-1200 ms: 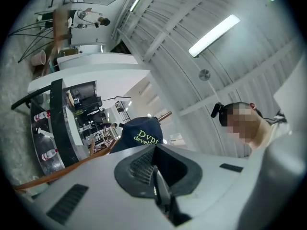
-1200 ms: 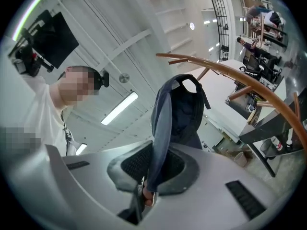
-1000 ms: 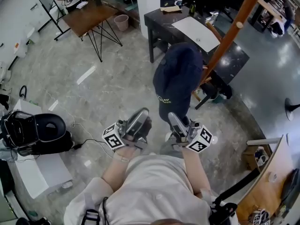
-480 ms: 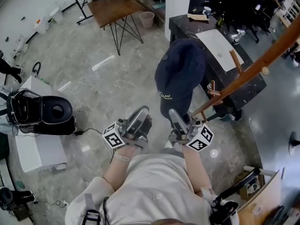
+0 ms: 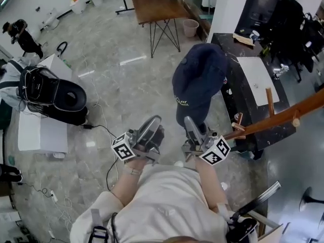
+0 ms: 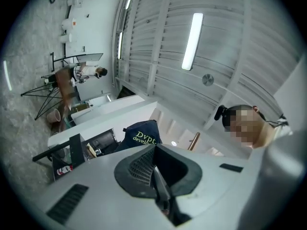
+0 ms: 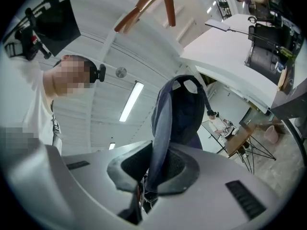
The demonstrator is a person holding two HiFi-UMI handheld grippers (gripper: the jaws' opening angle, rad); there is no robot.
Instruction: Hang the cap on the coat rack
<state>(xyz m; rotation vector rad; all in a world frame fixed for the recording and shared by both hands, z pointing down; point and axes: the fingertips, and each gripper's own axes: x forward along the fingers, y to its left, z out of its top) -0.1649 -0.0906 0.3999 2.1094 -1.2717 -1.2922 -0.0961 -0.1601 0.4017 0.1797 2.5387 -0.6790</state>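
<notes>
A dark navy cap (image 5: 198,85) with green lettering is held upright above the floor, its brim clamped in my right gripper (image 5: 191,127), which is shut on it. In the right gripper view the cap (image 7: 180,114) rises straight from the jaws. The wooden coat rack (image 5: 276,119) slants in from the right, its pegs (image 5: 269,101) just right of the cap; its arms (image 7: 146,5) show at the top of the right gripper view. My left gripper (image 5: 147,130) is shut and holds nothing; the cap (image 6: 140,137) shows beyond its jaws.
A black desk (image 5: 250,92) with a white sheet stands under the rack. A wooden table (image 5: 157,6) and a pink bin (image 5: 191,28) are farther back. A black case on a white box (image 5: 48,92) sits left, with cables on the marble floor (image 5: 116,85).
The view has swung right to left: the rack now lies lower and farther right of the cap. Both grippers keep their places and the cap stays gripped.
</notes>
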